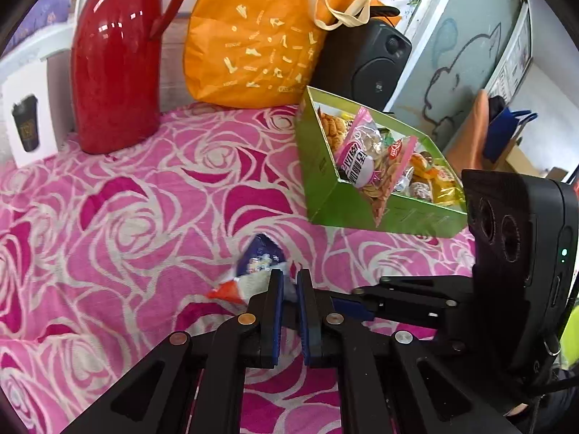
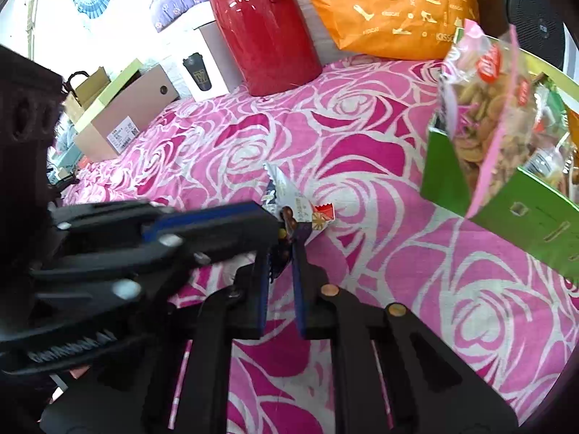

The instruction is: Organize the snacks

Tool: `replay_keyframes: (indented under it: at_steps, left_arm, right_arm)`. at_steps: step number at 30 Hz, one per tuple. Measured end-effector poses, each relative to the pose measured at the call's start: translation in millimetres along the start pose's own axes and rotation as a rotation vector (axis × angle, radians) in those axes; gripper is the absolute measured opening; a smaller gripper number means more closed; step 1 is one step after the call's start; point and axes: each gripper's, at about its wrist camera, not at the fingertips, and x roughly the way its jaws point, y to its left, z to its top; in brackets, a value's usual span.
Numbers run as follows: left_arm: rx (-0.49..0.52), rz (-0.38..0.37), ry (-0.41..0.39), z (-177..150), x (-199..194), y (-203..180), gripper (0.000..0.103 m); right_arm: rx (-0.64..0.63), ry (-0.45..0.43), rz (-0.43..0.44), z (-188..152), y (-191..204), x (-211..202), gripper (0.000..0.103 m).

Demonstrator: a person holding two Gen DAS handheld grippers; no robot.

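The small snack packet (image 1: 253, 271), purple-blue and white with an orange-red end, sat pinched at its near edge between the narrowed jaws of the left hand-held gripper (image 1: 288, 278), just above the pink rose-patterned cloth (image 1: 137, 224). In the right wrist view the same packet (image 2: 300, 209) also lay at the tips of the right hand-held gripper (image 2: 280, 249), whose jaws were drawn close around its dark lower end; the left hand-held gripper (image 2: 267, 213) met it from the side. Beyond the packet and to its right stood the green box (image 1: 347, 206), crowded with bagged biscuits and other snacks, a pink-edged biscuit bag (image 2: 485, 108) leaning over its near corner. Behind the box rested an orange bag (image 1: 260, 36) and a black speaker (image 1: 365, 58), with a red jug (image 1: 115, 72) further left.
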Motion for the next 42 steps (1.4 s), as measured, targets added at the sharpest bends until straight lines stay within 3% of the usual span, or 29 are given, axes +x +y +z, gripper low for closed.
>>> replay_keyframes:
  at_steps: [1,3,4,5,7,9,14,15,16,17,19,23,28,33,42]
  left_arm:
    - [0.0,0.018,-0.014,-0.8,-3.2,-0.5,0.01]
    - [-0.012,0.06,-0.024,-2.4,-8.9,1.6,0.033]
    - [-0.018,0.073,-0.028,-3.2,-10.9,4.2,0.06]
    - [-0.024,0.085,-0.037,-3.9,-11.8,6.7,0.075]
    - [-0.03,0.086,-0.037,-4.6,-9.8,11.0,0.076]
    - [-0.034,0.052,-0.005,-3.4,-0.4,12.6,0.076]
    - [-0.039,0.003,0.077,-2.2,33.8,13.6,0.074]
    - [-0.048,-0.016,0.095,-3.1,40.8,14.8,0.069]
    - [-0.056,-0.036,0.103,-4.2,45.7,15.7,0.052]
    - [-0.07,-0.056,0.103,-5.1,47.7,16.9,0.05]
    - [-0.077,-0.045,0.087,-5.6,44.0,17.3,0.043]
    - [-0.047,-0.021,0.05,-3.6,25.3,7.1,0.042]
    - [0.001,-0.021,-0.051,16.3,-11.2,-20.2,0.042]
    - [0.079,-0.065,-0.148,42.5,-39.1,-62.6,0.042]
    - [0.185,-0.169,-0.167,83.0,-15.8,-125.9,0.042]
  right_arm:
    - [0.001,0.005,-0.004,-1.6,-1.4,0.3,0.013]
    - [0.01,0.02,-0.014,-6.0,-5.3,1.6,0.015]
    - [0.017,0.026,-0.019,-7.3,-7.2,2.4,0.015]
    - [0.024,0.031,-0.026,-8.5,-8.7,3.6,0.016]
    - [0.026,0.031,-0.031,-9.4,-10.1,4.7,0.03]
    - [0.021,0.027,-0.047,-9.6,-9.8,6.6,0.036]
    - [0.039,0.023,-0.039,-8.3,-14.8,10.0,0.036]
    - [0.044,0.025,-0.033,-7.6,-16.3,11.4,0.036]
    - [0.041,0.03,-0.035,-7.7,-16.4,12.6,0.035]
    - [0.037,0.025,-0.042,-7.7,-16.1,12.4,0.033]
    - [0.042,0.014,-0.039,-7.1,-16.9,9.3,0.028]
    - [0.018,-0.038,-0.032,-4.9,-7.1,-8.9,0.028]
    - [0.016,-0.161,-0.041,8.4,-1.1,-57.6,0.028]
    - [0.005,-0.286,-0.107,17.4,-4.1,-114.5,0.028]
    - [0.085,-0.389,-0.18,16.3,-60.8,-163.1,0.028]
